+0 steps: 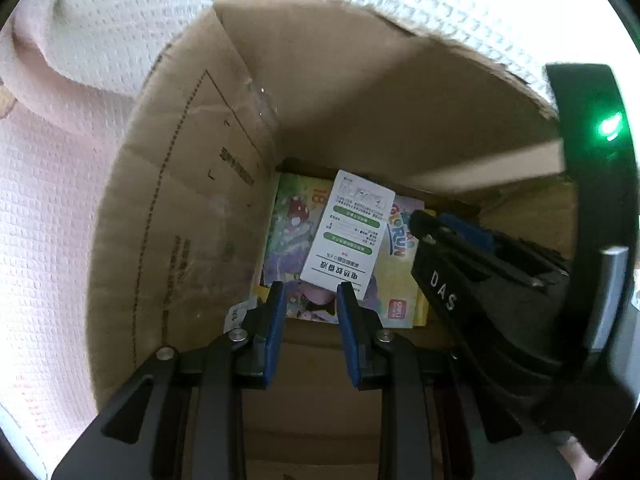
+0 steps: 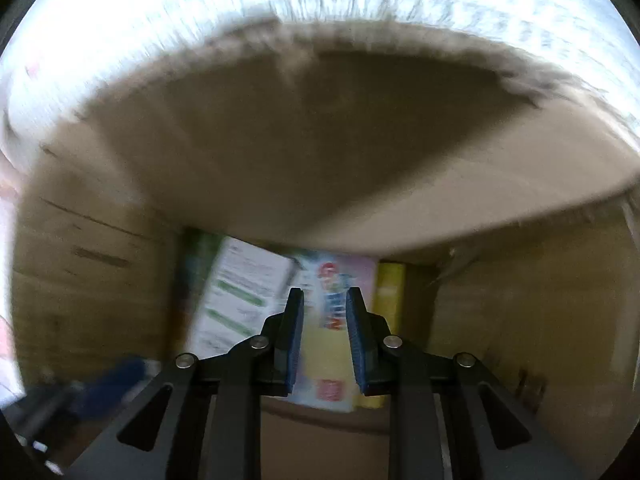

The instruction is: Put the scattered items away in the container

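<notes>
Both views look down into an open cardboard box (image 1: 192, 216) (image 2: 280, 152). On its floor lies a colourful booklet (image 1: 396, 276) (image 2: 336, 344), with a white and green printed box (image 1: 348, 232) (image 2: 236, 300) lying on top. My left gripper (image 1: 311, 296) is open and empty just above the white box's near end. My right gripper (image 2: 323, 304) is open and empty above the booklet; it also shows in the left wrist view (image 1: 432, 224), reaching in from the right. A yellow item (image 2: 390, 292) lies at the booklet's right edge. The right wrist view is blurred.
The box stands on a white waffle-textured cloth (image 1: 60, 200) (image 2: 120, 20). The box walls rise close on all sides of both grippers. The right gripper's body with a green light (image 1: 608, 128) fills the right side of the left wrist view.
</notes>
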A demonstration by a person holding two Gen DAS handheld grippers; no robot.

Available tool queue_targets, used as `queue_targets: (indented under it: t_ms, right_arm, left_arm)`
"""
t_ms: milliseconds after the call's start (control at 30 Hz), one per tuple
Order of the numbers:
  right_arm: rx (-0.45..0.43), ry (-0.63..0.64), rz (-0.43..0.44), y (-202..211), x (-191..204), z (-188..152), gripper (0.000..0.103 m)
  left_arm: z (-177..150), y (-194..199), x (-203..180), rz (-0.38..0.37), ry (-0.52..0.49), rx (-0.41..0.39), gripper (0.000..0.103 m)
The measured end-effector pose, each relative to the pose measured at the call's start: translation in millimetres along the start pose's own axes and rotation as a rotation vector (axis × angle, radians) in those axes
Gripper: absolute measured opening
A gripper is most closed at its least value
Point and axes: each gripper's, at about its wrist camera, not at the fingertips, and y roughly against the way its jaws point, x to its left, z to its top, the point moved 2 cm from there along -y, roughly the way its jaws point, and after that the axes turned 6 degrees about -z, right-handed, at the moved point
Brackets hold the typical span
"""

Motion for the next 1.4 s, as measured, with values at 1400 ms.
queue_targets:
  t_ms: [1400]
  right_arm:
    - [0.009, -0.351, 0.191, -2.4, -12.3, -36.2, 0.017]
  left_arm:
    - [8.9, 40.9, 0.8, -0.091, 0.071, -0.095, 0.013]
